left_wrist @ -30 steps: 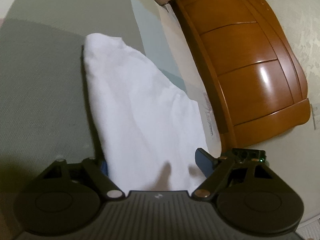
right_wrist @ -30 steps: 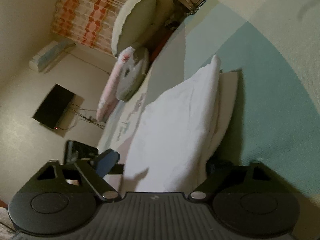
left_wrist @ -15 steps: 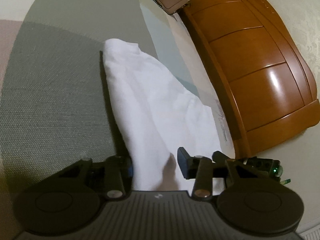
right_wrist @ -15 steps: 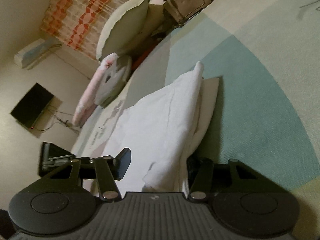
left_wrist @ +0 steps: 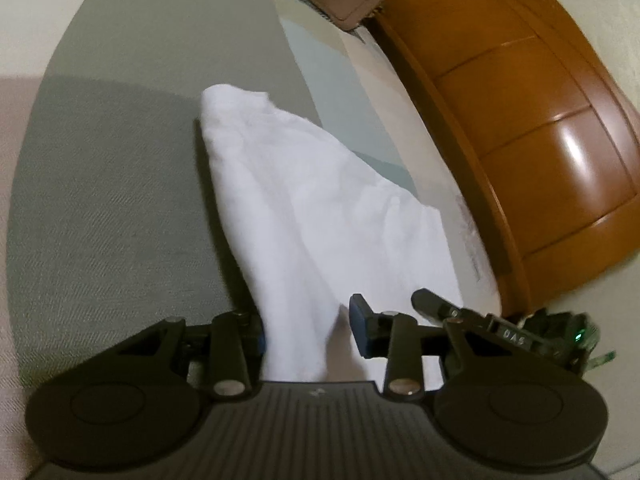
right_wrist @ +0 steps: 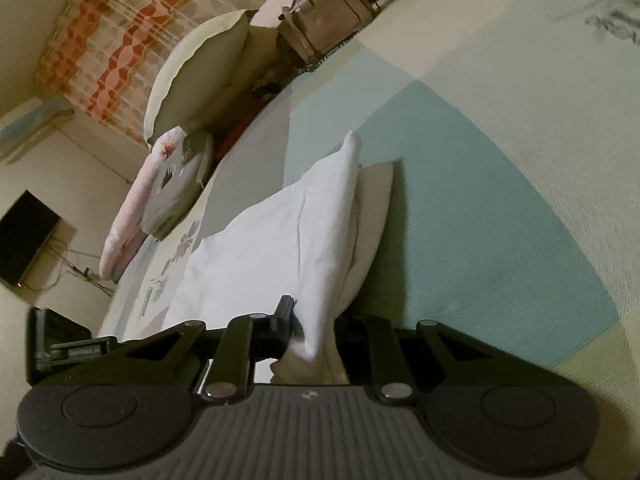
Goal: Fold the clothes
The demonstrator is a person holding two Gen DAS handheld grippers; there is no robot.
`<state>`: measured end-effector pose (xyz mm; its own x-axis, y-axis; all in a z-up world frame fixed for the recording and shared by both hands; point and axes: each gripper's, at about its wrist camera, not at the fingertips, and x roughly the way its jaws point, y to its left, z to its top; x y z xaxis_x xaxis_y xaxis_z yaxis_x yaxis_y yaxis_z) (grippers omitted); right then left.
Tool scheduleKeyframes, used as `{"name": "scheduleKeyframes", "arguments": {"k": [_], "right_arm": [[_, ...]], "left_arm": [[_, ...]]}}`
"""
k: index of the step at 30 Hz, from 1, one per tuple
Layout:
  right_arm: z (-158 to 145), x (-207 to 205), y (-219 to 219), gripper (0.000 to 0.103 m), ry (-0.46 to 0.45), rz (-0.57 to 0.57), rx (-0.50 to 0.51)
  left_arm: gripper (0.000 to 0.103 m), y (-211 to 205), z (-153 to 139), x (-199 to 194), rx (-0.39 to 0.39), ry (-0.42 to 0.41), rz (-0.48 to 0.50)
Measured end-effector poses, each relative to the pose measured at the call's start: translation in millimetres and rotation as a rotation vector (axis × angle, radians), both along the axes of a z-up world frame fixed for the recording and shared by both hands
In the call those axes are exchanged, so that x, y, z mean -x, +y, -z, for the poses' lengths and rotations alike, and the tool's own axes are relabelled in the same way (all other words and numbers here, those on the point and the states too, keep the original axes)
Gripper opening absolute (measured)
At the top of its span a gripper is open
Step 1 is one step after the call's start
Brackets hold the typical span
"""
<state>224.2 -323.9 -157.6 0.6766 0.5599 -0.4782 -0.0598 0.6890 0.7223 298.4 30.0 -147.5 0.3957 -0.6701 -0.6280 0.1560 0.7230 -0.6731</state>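
A white folded garment (left_wrist: 320,208) lies on the bed cover (left_wrist: 112,200), running away from me toward a narrow far corner. My left gripper (left_wrist: 310,330) straddles its near end. The jaws are narrowed but apart, and a shadowed gap shows between the raised fold and the right finger (left_wrist: 358,328). In the right wrist view the same white garment (right_wrist: 280,240) shows stacked layers along its right side. My right gripper (right_wrist: 314,328) is shut on the near corner, with the cloth bunched between the pads.
A glossy wooden bed board (left_wrist: 540,140) curves along the right. A beige bag (right_wrist: 328,20) and pillows (right_wrist: 200,72) sit at the far end of the bed. A dark screen (right_wrist: 24,240) hangs on the wall at left. Teal and grey cover (right_wrist: 480,200) stretches beside the garment.
Both grippers went from wide open to closing around the garment's near end. The right one has pinched the cloth. The left one has narrowed more slowly.
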Motion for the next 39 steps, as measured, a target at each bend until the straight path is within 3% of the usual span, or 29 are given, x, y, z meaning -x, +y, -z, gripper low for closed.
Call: {"name": "scheduleKeyframes", "arguments": {"k": [10, 23, 31, 39], "right_arm": [[-21, 0, -3, 0.022, -0.027, 0.03, 0.061], [-55, -11, -26, 0.022, -0.083, 0.043, 0.135], [-79, -23, -95, 0.022, -0.113, 0.138, 0.214], [-93, -63, -178, 0.022, -0.105, 0.217, 0.318]], "left_arm": [[0.033, -5, -16, 4, -0.042, -0.029, 0.029], [0.033, -65, -47, -15, -0.017, -0.123, 0.13], [0.033, -135, -45, -48, 0.052, -0.165, 0.196], [0.033, -218, -35, -97, 0.125, -0.172, 0.248]]}}
